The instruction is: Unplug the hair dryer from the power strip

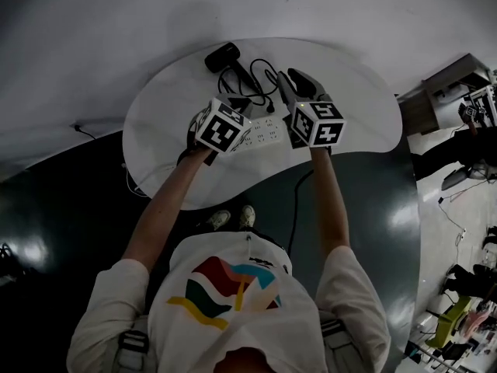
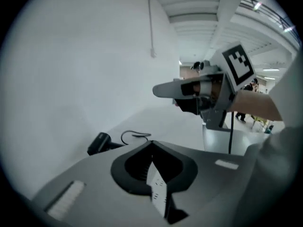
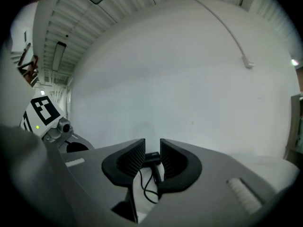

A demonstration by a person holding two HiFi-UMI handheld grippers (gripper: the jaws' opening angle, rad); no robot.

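The only print to read is the black-and-white square markers, on one cube (image 1: 224,127) per gripper, two cubes in all. There is one table (image 1: 171,123), one dryer (image 1: 222,57), one cord (image 1: 264,76) and one strip (image 1: 266,133).

The black dryer lies flat on the far side of the white table, well apart from both grippers. Its barrel runs roughly left to right along the far edge, and its handle slants back toward the strip. Which end is the nozzle I cannot tell. Its cord loops across the table toward the strip's far edge, where the end is too small to tell whether it is plugged in.

The white strip lies between the two grippers, long axis left to right.

The left gripper (image 2: 151,145) is closed tip to tip, and the strip shows through the gap below its tips. The right gripper (image 3: 152,148) has its jaws partly apart, pressing on nothing. The dryer shows far off in the gap between them.
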